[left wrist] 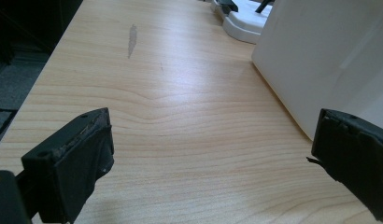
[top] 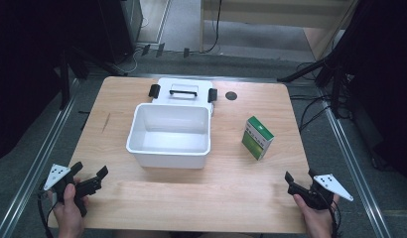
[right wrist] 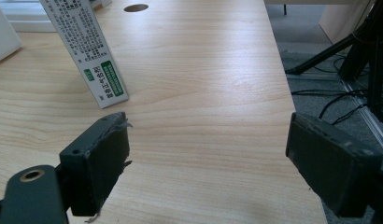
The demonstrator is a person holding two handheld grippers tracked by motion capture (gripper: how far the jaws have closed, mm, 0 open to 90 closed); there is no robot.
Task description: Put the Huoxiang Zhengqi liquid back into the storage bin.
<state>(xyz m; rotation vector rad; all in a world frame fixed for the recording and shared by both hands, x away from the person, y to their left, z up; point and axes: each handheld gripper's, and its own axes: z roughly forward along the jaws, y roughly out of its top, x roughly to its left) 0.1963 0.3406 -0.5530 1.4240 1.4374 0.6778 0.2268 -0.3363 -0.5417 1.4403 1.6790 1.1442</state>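
Observation:
An open white storage box (top: 169, 134) stands in the middle of the wooden table (top: 231, 193), its lid (top: 184, 90) with a black handle and latches lying flat behind it. A green-and-white carton (top: 257, 137) stands upright to the box's right. My left gripper (top: 89, 174) is held open at the table's near left corner, empty; in the left gripper view the box wall (left wrist: 320, 60) rises at the right. Near the front right corner my right gripper (top: 300, 177) is open and empty too. The carton (right wrist: 84, 51) stands ahead and left of its jaws.
A round cable hole (top: 231, 95) sits in the tabletop at the back right, also seen as a cable hole (right wrist: 136, 8). A grey scuff mark (left wrist: 132, 39) marks the wood at left. Tripod legs and cables (top: 320, 74) lie on the floor beyond the right edge.

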